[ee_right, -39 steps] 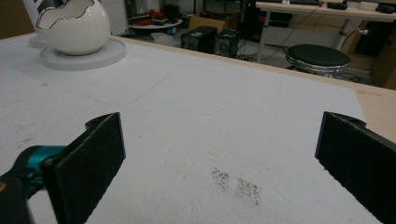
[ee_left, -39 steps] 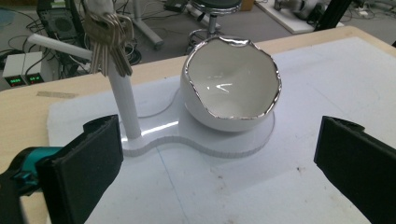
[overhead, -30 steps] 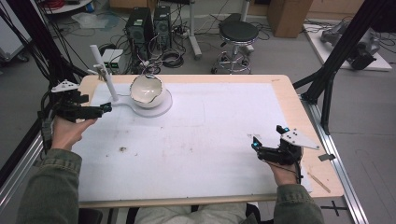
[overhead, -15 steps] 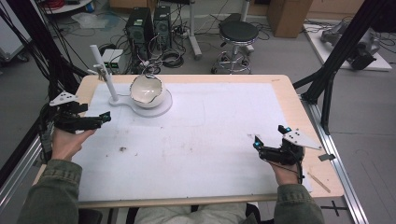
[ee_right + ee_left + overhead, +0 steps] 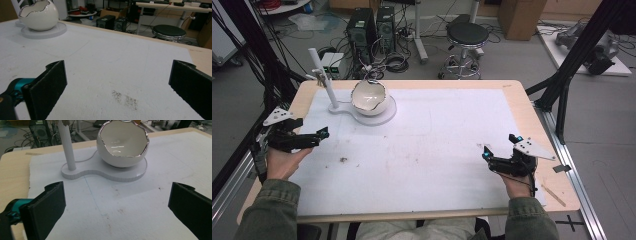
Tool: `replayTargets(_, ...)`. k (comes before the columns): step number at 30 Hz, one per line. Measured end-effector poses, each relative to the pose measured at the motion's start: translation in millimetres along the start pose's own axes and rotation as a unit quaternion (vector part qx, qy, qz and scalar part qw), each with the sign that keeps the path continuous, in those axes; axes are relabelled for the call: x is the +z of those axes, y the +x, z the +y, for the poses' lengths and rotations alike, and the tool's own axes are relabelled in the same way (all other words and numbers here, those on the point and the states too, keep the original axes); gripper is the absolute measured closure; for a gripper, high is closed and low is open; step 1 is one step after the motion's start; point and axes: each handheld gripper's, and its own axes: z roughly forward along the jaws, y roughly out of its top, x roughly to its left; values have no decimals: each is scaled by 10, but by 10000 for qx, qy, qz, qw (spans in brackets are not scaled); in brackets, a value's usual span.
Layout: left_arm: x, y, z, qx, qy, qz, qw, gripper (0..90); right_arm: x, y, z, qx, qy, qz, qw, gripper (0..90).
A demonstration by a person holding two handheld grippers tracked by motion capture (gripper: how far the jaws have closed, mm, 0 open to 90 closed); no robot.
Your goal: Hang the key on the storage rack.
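White ceramic, high view: the egg-shaped bowl (image 5: 368,96) sits on a flat white stand (image 5: 362,111) with an upright post (image 5: 324,77), at the far left of the desk (image 5: 532,120), on the white sheet (image 5: 432,145).
Left gripper, high view: the left gripper (image 5: 314,137) hovers at the desk's left edge, near the stand but apart from it, jaws spread and holding nothing.
Right gripper, high view: the right gripper (image 5: 500,148) rests low at the near right, well apart from the bowl, jaws also spread and bare.
Left gripper view: the bowl (image 5: 122,143) stands ahead and between the two jaws, beyond them; its jagged silver rim faces the camera.
Right gripper view: the bowl (image 5: 38,15) lies far off at the upper left, wide of the jaws.
Handling: likely stiff, glossy, slippery and breakable, with a chip-prone rim.
Where to hold: probably the stand's flat edge or the post, rather than the thin rim.
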Motion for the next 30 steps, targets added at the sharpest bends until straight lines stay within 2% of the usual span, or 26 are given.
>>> replayTargets(5,1,-1,-101,-44,17,16,10000,16,-3,3,-1,-12,3,-4,10000,4)
replayTargets(10,-26,-26,-235,-72,-176,66,9998,17,-4,0,1,-18,9,-3,10000,4)
replayTargets(12,-29,-31,-288,-74,-190,131,9997,17,-4,-4,1,4,19,4,10000,4)
replayTargets(20,-64,18,-468,-320,-424,420,9977,16,8,13,1,-4,48,16,10000,4)
replayTargets(24,-97,10,-538,-366,-579,633,9956,17,11,17,0,-7,36,4,10000,4)
replayTargets(28,-149,-3,-608,-486,-868,933,9907,16,15,21,-1,2,59,-9,10000,5)
replayTargets(30,-162,-10,-630,-500,-909,1058,9890,17,22,29,-2,0,75,9,10000,5)
